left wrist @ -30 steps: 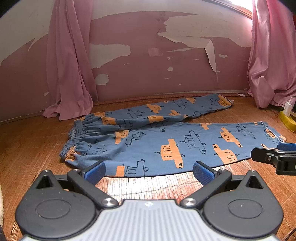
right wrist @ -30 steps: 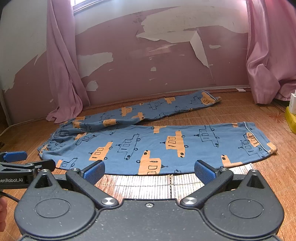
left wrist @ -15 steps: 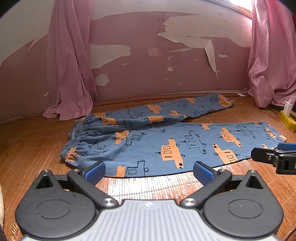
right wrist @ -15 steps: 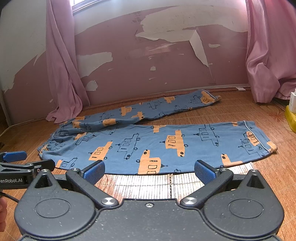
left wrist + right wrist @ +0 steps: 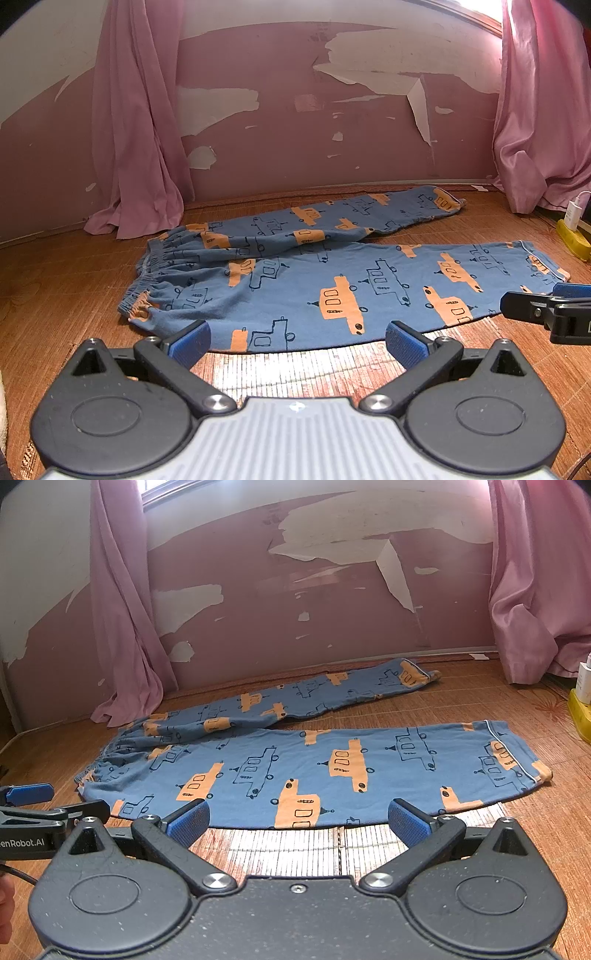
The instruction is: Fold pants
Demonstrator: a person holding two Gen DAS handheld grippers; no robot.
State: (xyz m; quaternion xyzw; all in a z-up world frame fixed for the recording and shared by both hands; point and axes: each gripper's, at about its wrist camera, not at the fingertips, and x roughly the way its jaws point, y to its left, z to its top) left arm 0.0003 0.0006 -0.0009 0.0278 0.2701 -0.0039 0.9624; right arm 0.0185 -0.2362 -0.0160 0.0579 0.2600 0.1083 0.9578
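The pants lie flat on the floor across the middle of both views, long axis left to right, waistband at left, cuffs at right. Both claws sit wide and empty just short of the near leg's edge: the left claw nearer the waistband, the right claw nearer the cuff.

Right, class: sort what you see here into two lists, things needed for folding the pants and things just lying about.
Needed for the job:
- blue pants, spread flat on the floor
- left tongs, open
- right tongs, open

Just lying about:
- pink curtains
- yellow power strip with a white plug
- peeling wall
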